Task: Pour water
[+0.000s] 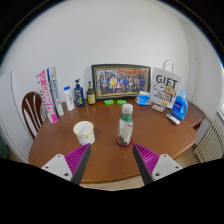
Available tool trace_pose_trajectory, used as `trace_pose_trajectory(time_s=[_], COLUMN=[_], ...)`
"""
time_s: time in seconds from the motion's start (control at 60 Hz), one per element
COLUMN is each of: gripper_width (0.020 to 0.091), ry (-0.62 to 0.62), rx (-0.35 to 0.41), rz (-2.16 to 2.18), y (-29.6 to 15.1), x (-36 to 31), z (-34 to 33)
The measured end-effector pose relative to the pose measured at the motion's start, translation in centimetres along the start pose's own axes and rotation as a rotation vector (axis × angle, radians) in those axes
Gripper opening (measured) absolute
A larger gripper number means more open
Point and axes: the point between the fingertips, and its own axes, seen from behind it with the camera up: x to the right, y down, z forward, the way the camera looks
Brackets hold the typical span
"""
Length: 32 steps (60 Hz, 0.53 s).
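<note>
the gripper [110, 168] is hovering over the near edge of a round wooden table [60, 150], its jaws standing wide apart with nothing between them, the pink pads [146, 156] facing inward. just ahead of the fingers, a clear water bottle [125, 127] with a green label is standing upright near the middle of the table. to its left, a little apart, a paper cup [84, 132] is sitting upright with its mouth open. farther back along the wall, a framed photo [121, 79] is leaning at the center. left of it a dark bottle [91, 94], a blue bottle [79, 95] and a white bottle [68, 99] are lining up, with some tall packets [47, 93] beyond them. right of the frame a white gift bag [165, 88] is standing, a blue jug [180, 104] just beside it. a wooden chair [33, 112] is sitting at the table's left side.
</note>
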Motion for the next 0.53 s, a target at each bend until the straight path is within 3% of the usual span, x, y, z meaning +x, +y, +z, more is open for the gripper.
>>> trace_pose_trajectory(time_s=[0.2,0.533], gripper_width=[0.0852,0.0854], ry=[0.022,0.06], rx=[-0.016,-0.001], rz=[0.006,-0.06], y=[1.4,1.9], x=[-2.1,-2.9], z=[-5.2,-7.7])
